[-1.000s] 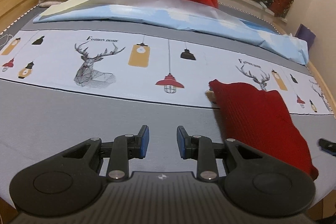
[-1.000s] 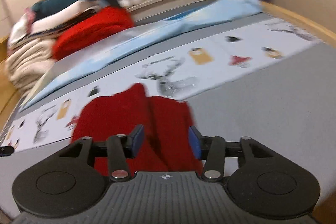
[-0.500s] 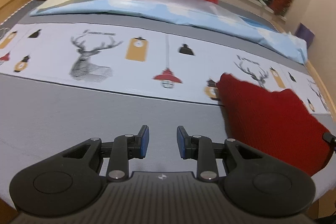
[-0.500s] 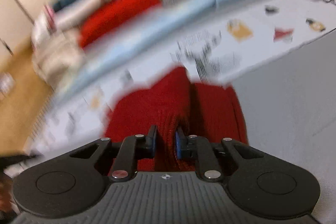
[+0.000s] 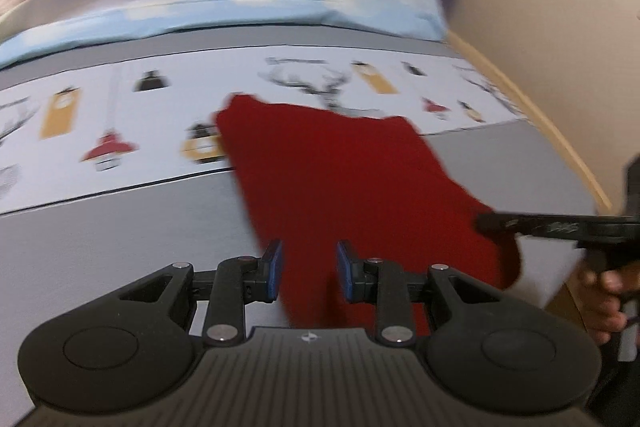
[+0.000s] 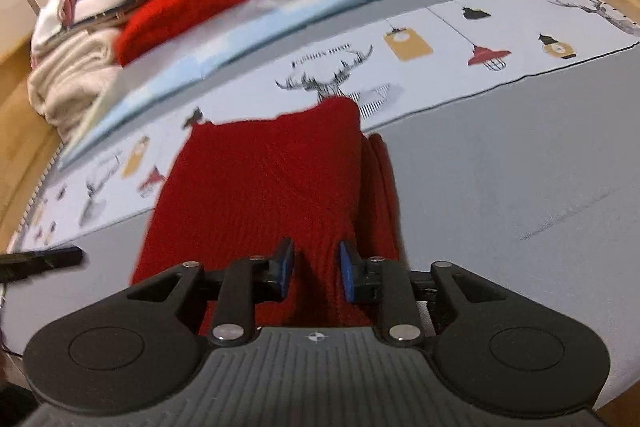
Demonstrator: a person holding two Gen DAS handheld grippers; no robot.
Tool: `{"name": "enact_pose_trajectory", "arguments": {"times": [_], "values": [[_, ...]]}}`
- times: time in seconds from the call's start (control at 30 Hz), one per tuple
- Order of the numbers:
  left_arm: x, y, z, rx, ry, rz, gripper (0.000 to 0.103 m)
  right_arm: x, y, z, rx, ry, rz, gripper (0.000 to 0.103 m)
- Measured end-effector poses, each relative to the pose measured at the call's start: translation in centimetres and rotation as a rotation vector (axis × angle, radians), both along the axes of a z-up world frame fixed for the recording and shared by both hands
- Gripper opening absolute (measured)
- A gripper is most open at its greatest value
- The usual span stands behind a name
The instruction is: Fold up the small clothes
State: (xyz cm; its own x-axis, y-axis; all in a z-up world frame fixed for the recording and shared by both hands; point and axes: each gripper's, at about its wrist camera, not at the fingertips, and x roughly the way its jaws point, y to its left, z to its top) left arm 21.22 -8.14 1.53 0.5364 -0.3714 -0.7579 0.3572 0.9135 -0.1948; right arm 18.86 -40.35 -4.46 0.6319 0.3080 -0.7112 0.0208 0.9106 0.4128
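The red knit garment (image 5: 352, 187) lies on the gray bedspread (image 5: 100, 239), its far edge overlapping the printed band (image 5: 280, 79). The left gripper (image 5: 308, 275), a second ago over bare bedspread with the garment off to its right, now sits over the garment's near left edge, jaws parted and holding nothing. The right gripper (image 6: 316, 275), narrowed to a slim gap half a second ago, has its pads apart again around a raised ridge of the garment (image 6: 272, 187); whether the pads touch the fabric cannot be told. A folded red blanket (image 6: 192, 7) lies at the far end.
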Motion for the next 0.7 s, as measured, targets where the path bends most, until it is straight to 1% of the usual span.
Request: {"name": "enact_pose_trajectory", "arguments": {"times": [0.03,0.1,0.13,0.17,0.2,0.23,0.27,0.33,0.37,0.4,0.43,0.47,0.5,0.53,0.57,0.6,0.63,0.7], "values": [[0.1,-0.7,-0.4,-0.014,0.006,-0.018,0.032,-0.1,0.1,-0.3,-0.012,0.02,0.015,0.03],[0.3,-1.9,-1.4,-0.033,0.035,-0.042,0.032,0.3,0.5,-1.4,-0.065,0.088,0.05,0.031],[0.6,-2.6,-2.3,-0.029,0.062,-0.056,0.032,0.7,0.5,-2.0,-0.083,0.113,0.056,0.036],[0.7,-3.4,-3.5,0.009,0.099,-0.072,0.032,0.8,0.4,-2.4,-0.085,0.128,0.054,0.036],[0.8,-4.1,-4.5,0.062,0.107,-0.09,0.032,0.8,0.3,-2.6,-0.079,0.128,0.052,0.036],[0.7,-4.9,-5.4,0.134,0.113,-0.121,0.033,0.9,0.3,-2.6,-0.079,0.128,0.052,0.036],[0.4,-5.6,-5.8,0.178,0.103,-0.152,0.034,0.9,0.3,-2.7,-0.08,0.135,0.06,0.036],[0.0,-6.2,-5.9,0.212,0.083,-0.183,0.035,0.9,0.5,-2.9,-0.075,0.151,0.068,0.036],[0.1,-6.1,-6.0,0.211,0.088,-0.184,0.035,0.9,0.6,-2.8,-0.081,0.147,0.067,0.036],[0.1,-5.8,-6.0,0.2,0.099,-0.179,0.035,1.0,0.6,-2.6,-0.077,0.143,0.063,0.037],[0.4,-5.4,-5.8,0.174,0.115,-0.168,0.036,1.1,0.4,-2.5,-0.063,0.139,0.052,0.042],[0.9,-4.9,-5.4,0.134,0.134,-0.147,0.038,1.1,0.1,-2.1,-0.035,0.123,0.03,0.046],[1.4,-4.1,-4.7,0.086,0.151,-0.118,0.04,1.2,-0.2,-1.9,-0.015,0.105,0.01,0.048],[2.1,-3.1,-4.3,0.018,0.161,-0.075,0.044,1.3,-0.4,-1.6,-0.001,0.085,-0.01,0.053],[2.8,-2.1,-3.8,-0.033,0.16,-0.028,0.054,1.6,-0.7,-1.5,0.01,0.067,-0.034,0.059],[3.5,-1.3,-3.6,-0.062,0.155,0.021,0.059,1.9,-0.9,-1.6,0.014,0.066,-0.048,0.062],[4.5,-0.6,-3.7,-0.075,0.153,0.072,0.067,2.4,-1.1,-1.8,0.018,0.077,-0.059,0.067],[6.5,0.4,-4.2,-0.085,0.176,0.127,0.071,3.6,-1.3,-2.9,0.025,0.126,-0.076,0.075]]}}
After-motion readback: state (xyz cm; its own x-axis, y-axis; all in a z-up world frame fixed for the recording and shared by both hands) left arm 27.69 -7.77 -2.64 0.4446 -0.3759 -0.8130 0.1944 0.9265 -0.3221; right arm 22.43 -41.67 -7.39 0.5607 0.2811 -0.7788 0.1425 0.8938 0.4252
